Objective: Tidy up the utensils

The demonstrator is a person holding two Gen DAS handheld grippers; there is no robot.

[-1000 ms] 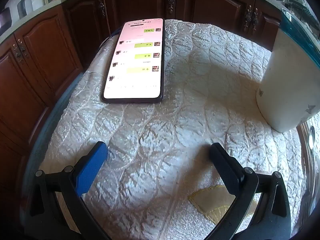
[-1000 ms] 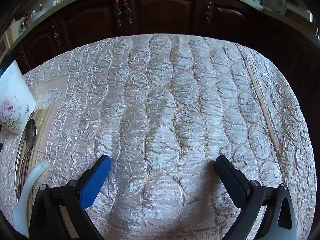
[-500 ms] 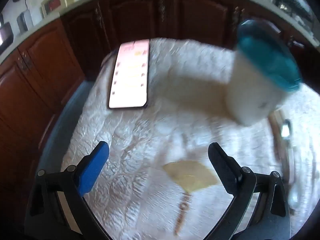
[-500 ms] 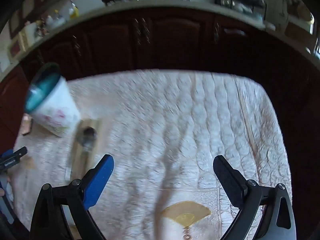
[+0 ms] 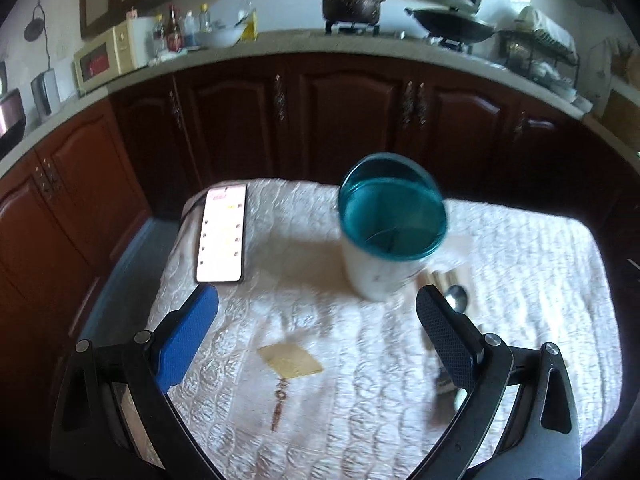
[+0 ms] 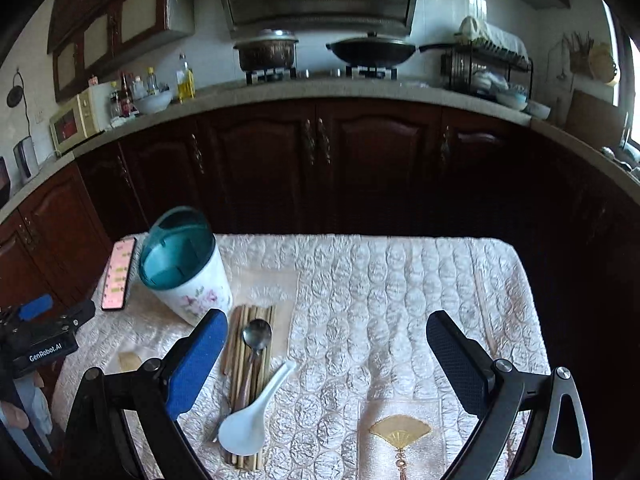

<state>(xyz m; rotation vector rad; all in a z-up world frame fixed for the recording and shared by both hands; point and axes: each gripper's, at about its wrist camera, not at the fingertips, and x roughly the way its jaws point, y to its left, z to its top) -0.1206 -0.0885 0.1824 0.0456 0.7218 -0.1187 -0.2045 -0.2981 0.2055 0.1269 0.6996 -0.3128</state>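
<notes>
A white utensil holder (image 6: 188, 276) with a teal rim and a flower print stands upright on the quilted tablecloth (image 6: 400, 300); the left wrist view shows the same holder (image 5: 390, 232) from above. Just in front of it lie wooden chopsticks (image 6: 248, 360), a metal spoon (image 6: 256, 338) and a white ceramic soup spoon (image 6: 252, 420). My right gripper (image 6: 326, 354) hovers open above the cloth, right of the utensils. My left gripper (image 5: 318, 332) is open and empty, raised in front of the holder, with the metal spoon (image 5: 456, 298) beside its right finger.
A phone (image 5: 222, 240) with a lit screen lies at the table's far left corner. Dark wooden cabinets (image 6: 320, 168) stand behind the table under a counter with a pot (image 6: 266, 54) and a wok (image 6: 372, 52). A gold fan motif (image 6: 400, 432) marks the cloth.
Both grippers have lifted and pulled back from close above the cloth, so the whole table, holder and kitchen counter now show. Both stay open and empty.
</notes>
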